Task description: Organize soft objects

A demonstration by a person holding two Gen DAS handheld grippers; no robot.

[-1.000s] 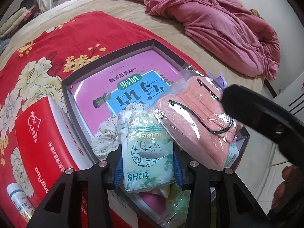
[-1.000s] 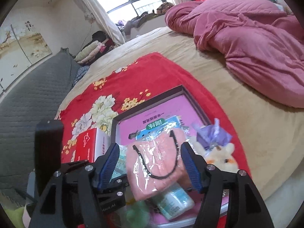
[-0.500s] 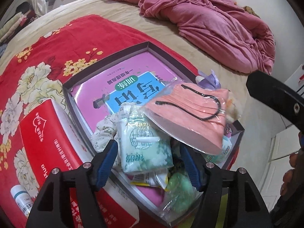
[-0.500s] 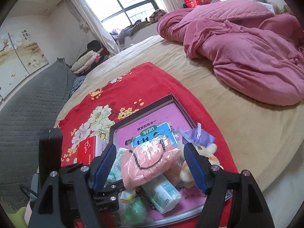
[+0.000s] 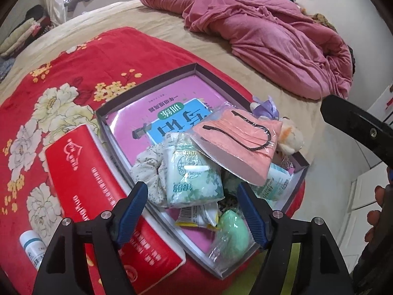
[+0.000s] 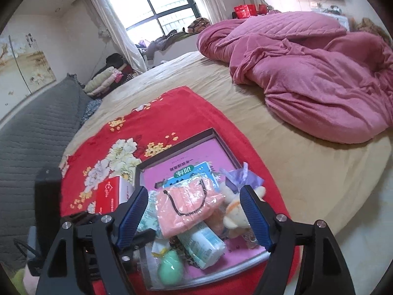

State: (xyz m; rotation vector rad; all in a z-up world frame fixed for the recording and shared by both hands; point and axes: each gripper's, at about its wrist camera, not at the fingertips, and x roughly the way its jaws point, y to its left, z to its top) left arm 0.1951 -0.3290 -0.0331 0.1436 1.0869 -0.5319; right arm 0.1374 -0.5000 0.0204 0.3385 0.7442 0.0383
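Left gripper point(image 5: 192, 209) and right gripper point(image 6: 194, 215): jaws opening, wide, nothing gripped. Mask pack point(image 5: 239, 140) lies atop the tissue pack point(image 5: 192, 177) in the box point(image 5: 152, 84), frame centre. Left view alone shows a bottle point(image 5: 33, 248), lower left; right view alone shows the window point(image 6: 157, 7), top.

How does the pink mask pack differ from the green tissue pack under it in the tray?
The mask pack is salmon pink with black ear loops in clear wrap; the tissue pack is pale green with printed lettering. The mask pack is flat and wide, the tissue pack plumper. The mask pack lies on top, tilted, overlapping the tissue pack. Both are plastic-wrapped and lie in the tray.
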